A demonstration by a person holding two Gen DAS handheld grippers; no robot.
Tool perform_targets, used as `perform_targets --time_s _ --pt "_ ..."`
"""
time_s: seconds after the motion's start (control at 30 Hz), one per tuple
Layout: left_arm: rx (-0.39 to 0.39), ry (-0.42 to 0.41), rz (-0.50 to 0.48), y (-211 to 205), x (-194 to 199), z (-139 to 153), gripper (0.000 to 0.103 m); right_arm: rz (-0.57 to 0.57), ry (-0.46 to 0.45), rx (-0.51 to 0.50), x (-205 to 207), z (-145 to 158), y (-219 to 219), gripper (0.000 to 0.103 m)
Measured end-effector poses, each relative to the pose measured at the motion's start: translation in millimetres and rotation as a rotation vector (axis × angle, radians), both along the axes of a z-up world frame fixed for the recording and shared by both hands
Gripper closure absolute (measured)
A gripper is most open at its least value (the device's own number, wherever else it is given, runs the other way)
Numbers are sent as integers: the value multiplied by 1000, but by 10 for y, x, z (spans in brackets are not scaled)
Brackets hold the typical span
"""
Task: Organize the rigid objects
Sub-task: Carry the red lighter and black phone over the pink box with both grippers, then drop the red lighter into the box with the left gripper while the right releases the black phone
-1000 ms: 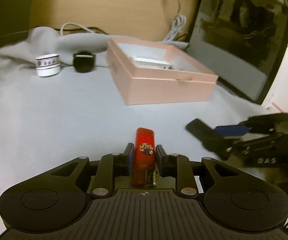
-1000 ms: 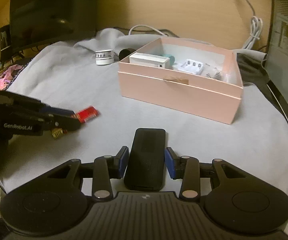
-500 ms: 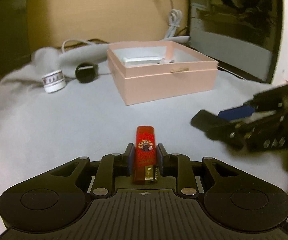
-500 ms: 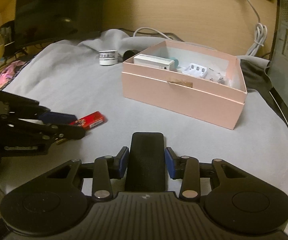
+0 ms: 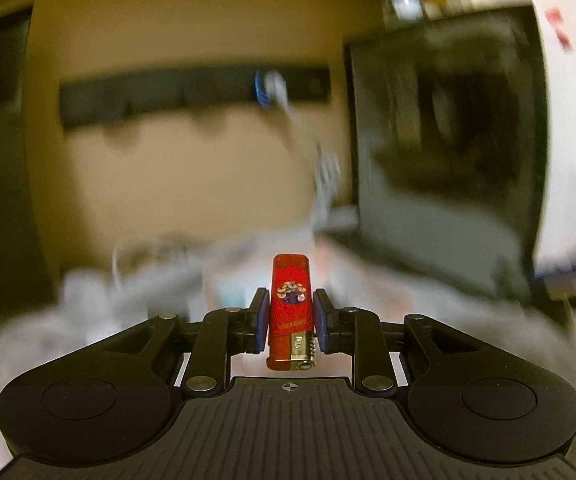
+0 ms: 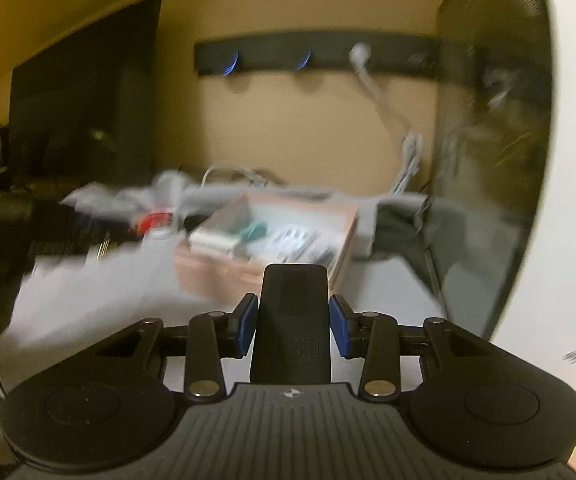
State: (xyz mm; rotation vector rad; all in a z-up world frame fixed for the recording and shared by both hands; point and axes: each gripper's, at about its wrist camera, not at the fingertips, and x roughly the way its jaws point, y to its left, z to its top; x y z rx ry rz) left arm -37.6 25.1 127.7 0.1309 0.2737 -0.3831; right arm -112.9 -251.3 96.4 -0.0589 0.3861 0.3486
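Observation:
My left gripper [image 5: 290,312] is shut on a red lighter [image 5: 291,304], held in the air above the cloth. My right gripper [image 6: 292,318] is shut on a flat black device [image 6: 292,320], also lifted. The open pink box [image 6: 256,268] sits just beyond the black device in the right wrist view, with a white case and other small items inside. The left gripper with the red lighter [image 6: 154,220] shows blurred at the left of that view. In the left wrist view the box is a blur behind the lighter.
A grey cloth [image 6: 100,292] covers the table. A dark monitor [image 5: 444,176] stands at the right. A black power strip [image 6: 312,54] and a white cable [image 6: 384,112] hang on the wooden back wall. Both views are motion-blurred.
Both grippers have lifted off the cloth with their objects and tilted upward, so the back wall now fills the views. The right gripper has come closer to the pink box.

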Motion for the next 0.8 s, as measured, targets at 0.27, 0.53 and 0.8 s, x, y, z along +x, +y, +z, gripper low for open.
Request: perform_targets --time_s 0.27,0.53,0.8 --pt "-286 267 32 63 1416 -40 79 -17 43 -16 -14 -106 -8 65" --pt "-278 298 43 551 891 -574 79 -48 95 39 255 -22 -158 65" --pt "-331 344 238 1287 652 -726 79 -89 89 82 1516 646 212 55"
